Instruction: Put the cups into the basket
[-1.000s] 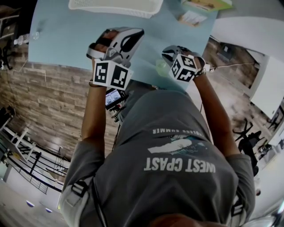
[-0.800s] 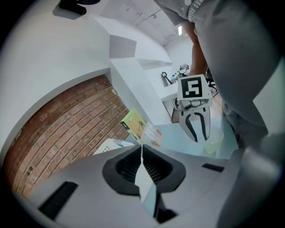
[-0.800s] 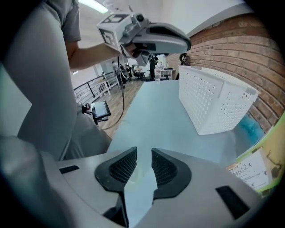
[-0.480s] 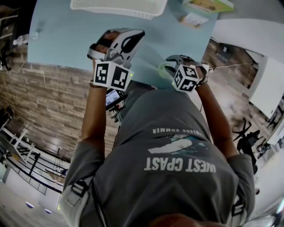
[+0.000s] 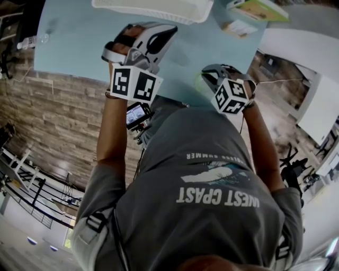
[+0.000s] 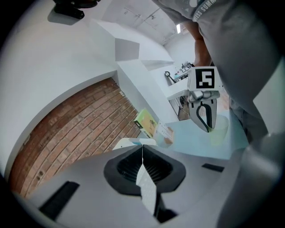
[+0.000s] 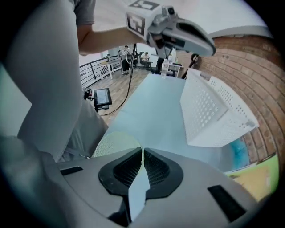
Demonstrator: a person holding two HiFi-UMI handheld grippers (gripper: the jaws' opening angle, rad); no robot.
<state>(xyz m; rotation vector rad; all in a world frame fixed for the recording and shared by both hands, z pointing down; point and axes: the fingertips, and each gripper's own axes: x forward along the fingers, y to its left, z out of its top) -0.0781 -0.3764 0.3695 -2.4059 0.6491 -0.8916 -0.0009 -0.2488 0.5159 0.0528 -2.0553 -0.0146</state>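
Observation:
A pale green translucent cup [image 5: 199,82] stands near the front edge of the light blue table [image 5: 74,47]. My right gripper [image 5: 210,75] is at the cup's rim. In the right gripper view the cup [image 7: 115,144] shows just left of the closed seam, and the jaws look shut on its wall. The left gripper view shows that gripper's tip [image 6: 208,128] at the cup [image 6: 220,130]. The white perforated basket [image 5: 153,7] sits at the table's far side, and it also appears as the basket [image 7: 218,111] ahead and to the right. My left gripper [image 5: 159,38] hovers shut and empty between cup and basket.
A green book [image 5: 262,9] and a small card [image 5: 239,27] lie at the table's far right. The table's near edge runs just under both grippers, against my body. Brick wall is at the left and wooden floor below.
My right gripper has drawn a little toward me and to the right at the cup. The left gripper has barely moved. The head view has shifted slightly.

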